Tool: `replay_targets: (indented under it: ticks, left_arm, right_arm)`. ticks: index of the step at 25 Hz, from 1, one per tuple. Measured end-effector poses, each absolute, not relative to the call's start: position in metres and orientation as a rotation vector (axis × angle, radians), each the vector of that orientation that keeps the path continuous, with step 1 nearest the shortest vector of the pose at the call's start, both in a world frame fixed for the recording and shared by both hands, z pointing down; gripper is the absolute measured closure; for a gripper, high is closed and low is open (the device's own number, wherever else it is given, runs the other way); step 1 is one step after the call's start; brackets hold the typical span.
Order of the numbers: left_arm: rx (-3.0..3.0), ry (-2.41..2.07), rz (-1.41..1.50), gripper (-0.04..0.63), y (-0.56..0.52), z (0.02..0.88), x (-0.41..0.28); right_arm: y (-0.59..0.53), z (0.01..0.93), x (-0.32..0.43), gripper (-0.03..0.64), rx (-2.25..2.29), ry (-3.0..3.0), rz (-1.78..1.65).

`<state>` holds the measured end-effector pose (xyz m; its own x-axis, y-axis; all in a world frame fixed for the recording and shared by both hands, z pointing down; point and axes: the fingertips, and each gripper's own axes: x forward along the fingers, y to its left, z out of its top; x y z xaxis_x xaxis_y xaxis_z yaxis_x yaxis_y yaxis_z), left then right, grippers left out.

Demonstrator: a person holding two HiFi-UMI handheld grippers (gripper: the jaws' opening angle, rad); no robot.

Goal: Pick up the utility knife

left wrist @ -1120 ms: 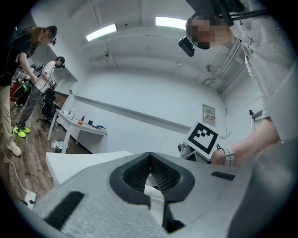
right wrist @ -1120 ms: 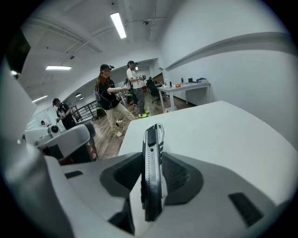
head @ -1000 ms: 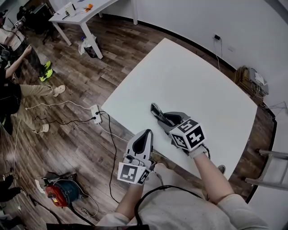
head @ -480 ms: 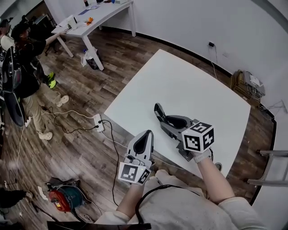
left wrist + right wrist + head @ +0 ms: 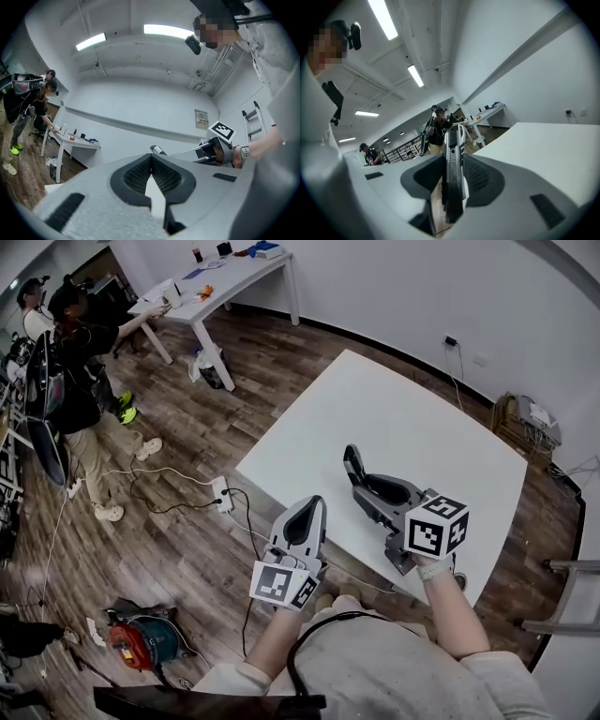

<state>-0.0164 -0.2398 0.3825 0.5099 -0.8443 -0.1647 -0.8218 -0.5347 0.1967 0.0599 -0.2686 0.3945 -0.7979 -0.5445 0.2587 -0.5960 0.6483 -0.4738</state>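
Observation:
The utility knife (image 5: 353, 466), dark grey with a white edge, is clamped between the jaws of my right gripper (image 5: 366, 489) and held in the air above the near part of the white table (image 5: 412, 409). In the right gripper view the knife (image 5: 453, 173) stands on edge between the two pads and sticks out past the fingertips. My left gripper (image 5: 304, 520) hangs off the table's near-left edge, shut with nothing in it. In the left gripper view its pads (image 5: 136, 176) meet at the tip, and the knife (image 5: 158, 150) shows beyond them.
The wood floor at left carries a power strip (image 5: 224, 493) with cables and a red cable reel (image 5: 141, 641). Two people (image 5: 75, 362) stand by a second white table (image 5: 220, 282) at the upper left. A metal frame (image 5: 561, 594) stands at the right.
My right gripper has risen from the table surface with the knife in it, and the knife now points more level. The left gripper has risen a little too.

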Motion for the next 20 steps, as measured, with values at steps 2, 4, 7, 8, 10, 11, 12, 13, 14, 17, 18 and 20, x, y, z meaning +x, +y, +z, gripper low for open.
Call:
replay_targets:
  ticks: [2,4,7,8,10,11,12,13,14,17,18,20]
  left_arm:
    - [2.663,-1.463,-0.376,0.589,-0.239,0.375,-0.018]
    - [2.672,-1.468,-0.378,0.589,-0.236,0.372,-0.026]
    - [2.664,-1.48,-0.39,0.589,-0.23,0.37,-0.037]
    - [2.662,-1.484,-0.392,0.589,-0.228,0.37,-0.04]
    - [2.66,-1.497,-0.396,0.589,-0.225,0.369,-0.045]
    - [2.654,-1.505,-0.402,0.589,-0.224,0.369,-0.048]
    - [2.647,-1.51,-0.41,0.589,-0.223,0.369,-0.051]
    - [2.642,-1.511,-0.417,0.589,-0.222,0.37,-0.054]
    - [2.641,-1.507,-0.421,0.589,-0.221,0.371,-0.055]
    - [2.644,-1.508,-0.417,0.589,-0.221,0.371,-0.055]
    - [2.642,-1.511,-0.415,0.589,-0.221,0.371,-0.054]
    - [2.645,-1.507,-0.411,0.589,-0.222,0.371,-0.052]
  right_arm:
    - [-0.266,0.388,0.062,0.483,0.98,-2.794,0.872]
    - [-0.263,0.386,0.058,0.483,0.988,-2.811,0.904]
    - [-0.256,0.388,0.051,0.483,0.979,-2.838,0.979]
    - [-0.253,0.389,0.05,0.483,0.978,-2.844,0.996]
    - [-0.248,0.391,0.046,0.483,0.976,-2.85,1.004]
    - [-0.247,0.391,0.044,0.483,0.972,-2.851,1.0]
    - [-0.245,0.392,0.041,0.483,0.968,-2.851,0.996]
    - [-0.244,0.392,0.038,0.483,0.966,-2.852,0.992]
    - [-0.243,0.392,0.036,0.483,0.966,-2.852,0.991]
    - [-0.242,0.392,0.035,0.483,0.959,-2.851,1.008]
    - [-0.242,0.392,0.036,0.483,0.955,-2.85,1.016]
    - [-0.242,0.391,0.038,0.483,0.949,-2.854,1.033]
